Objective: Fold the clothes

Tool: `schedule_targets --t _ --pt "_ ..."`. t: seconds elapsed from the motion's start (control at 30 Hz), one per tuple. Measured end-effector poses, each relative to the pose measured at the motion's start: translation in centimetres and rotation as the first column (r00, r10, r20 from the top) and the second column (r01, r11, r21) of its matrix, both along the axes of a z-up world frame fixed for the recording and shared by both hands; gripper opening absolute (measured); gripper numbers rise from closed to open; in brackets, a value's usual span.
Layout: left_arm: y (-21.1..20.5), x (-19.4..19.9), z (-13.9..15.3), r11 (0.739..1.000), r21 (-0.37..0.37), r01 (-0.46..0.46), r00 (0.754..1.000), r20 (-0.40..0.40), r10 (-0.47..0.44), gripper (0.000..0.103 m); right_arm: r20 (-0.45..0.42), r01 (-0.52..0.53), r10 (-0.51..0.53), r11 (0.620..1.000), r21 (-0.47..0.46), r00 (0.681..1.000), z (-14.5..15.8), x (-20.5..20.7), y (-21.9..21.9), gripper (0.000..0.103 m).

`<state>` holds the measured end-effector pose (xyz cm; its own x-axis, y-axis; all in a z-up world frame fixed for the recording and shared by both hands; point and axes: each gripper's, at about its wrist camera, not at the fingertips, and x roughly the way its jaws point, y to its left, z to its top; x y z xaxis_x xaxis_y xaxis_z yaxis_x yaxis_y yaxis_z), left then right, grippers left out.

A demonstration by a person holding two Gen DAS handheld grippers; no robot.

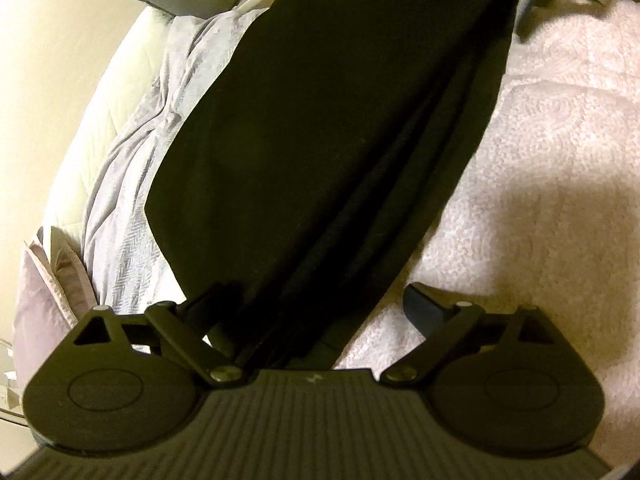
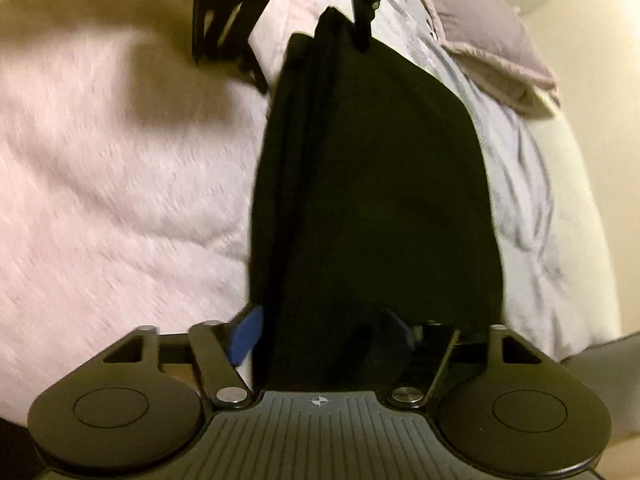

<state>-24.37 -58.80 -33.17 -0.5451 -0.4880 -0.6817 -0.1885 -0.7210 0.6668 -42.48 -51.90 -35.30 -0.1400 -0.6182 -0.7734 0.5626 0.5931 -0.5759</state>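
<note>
A big bed with a fuzzy pink blanket point(image 1: 540, 168) is filling most of both views, and a wrinkled grey sheet point(image 1: 132, 184) is lying along its far side, with a grey pillow point(image 2: 492, 28) on top of the sheet.

The black garment point(image 1: 320, 128) is stretching long and narrow between the two grippers, above the blanket. It already looks folded lengthwise, because layered edges are running down one side. It could be trousers, but the cloth is too dark to say for sure.

The left gripper point(image 1: 316, 312) is standing at one short end. Its fingers are spread wide, with the cloth passing between them, so it is not pinching tight there. The right gripper point(image 2: 324, 332) is at the other short end, and its blue-padded fingers are squeezing the cloth.

I think a fold across the length is being worked on. The next move is calling for a firm hold on both ends, kept level, so the layers are not sliding apart as one end is going over to meet the other.
</note>
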Motion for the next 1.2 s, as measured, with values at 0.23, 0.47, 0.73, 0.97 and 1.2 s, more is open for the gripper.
schedule_targets --t 0.23,0.47,0.73,0.97,1.2 --pt "0.9 0.5 -0.1 0.999 -0.042 0.011 1.0 -0.003 -0.011 0.095 -0.112 -0.122 0.115 0.991 -0.063 0.987 -3.2 0.4 -0.8 0.077" --pt "3.4 0.7 -0.7 0.976 -0.193 0.104 0.995 0.018 -0.103 0.094 0.057 -0.055 0.056 0.998 -0.013 0.997 3.8 -2.7 -2.8 0.017" --pt "2.5 -2.3 -1.1 0.955 -0.286 0.076 0.997 0.025 -0.072 0.068 0.124 -0.054 0.058 0.998 -0.038 0.991 10.3 -2.2 -1.0 0.016" --pt "0.6 -3.0 2.2 0.992 -0.122 -0.009 1.0 0.023 0.012 0.024 0.11 -0.056 0.059 0.998 -0.024 0.992 8.1 -1.6 1.0 0.024" --pt "-1.6 -4.6 5.6 0.999 0.004 -0.048 0.998 0.031 0.048 0.024 0.153 0.052 -0.03 0.988 -0.143 0.988 5.8 2.9 0.8 0.078"
